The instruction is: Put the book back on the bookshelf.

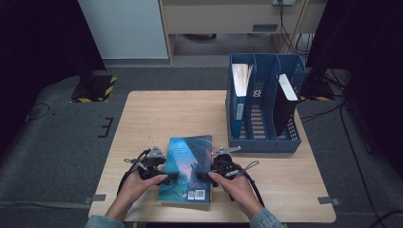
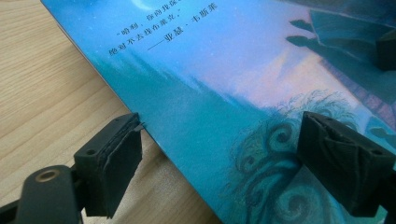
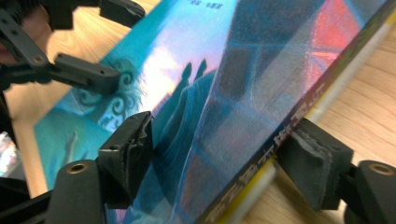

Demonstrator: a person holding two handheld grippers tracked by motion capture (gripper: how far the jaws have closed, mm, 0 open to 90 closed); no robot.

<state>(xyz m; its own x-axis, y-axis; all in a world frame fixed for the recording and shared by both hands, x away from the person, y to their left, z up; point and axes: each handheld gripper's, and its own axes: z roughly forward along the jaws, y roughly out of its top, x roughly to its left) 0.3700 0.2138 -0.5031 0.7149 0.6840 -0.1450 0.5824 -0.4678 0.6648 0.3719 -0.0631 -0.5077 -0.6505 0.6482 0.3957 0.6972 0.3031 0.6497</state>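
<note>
hands (image 1: 138, 183) hold both tools (image 1: 164, 172) astride teal book (image 1: 187, 166), jaws apart.

Dim room, soft overhead light, blurred close-ups

On the glossy teal-blue paperback book (image 2: 224, 107) under my gripper, white Chinese print reads in part "绝对不去找在兼克" and "——亚瑟·韦斯莱" (the line above is cut off). Its cover carries a white barcode patch (image 1: 200, 194), digits too small to read. Yellow spine lettering (image 3: 243, 196) is blurred. The label on the blue binder (image 1: 239, 110) is illegible.
</note>
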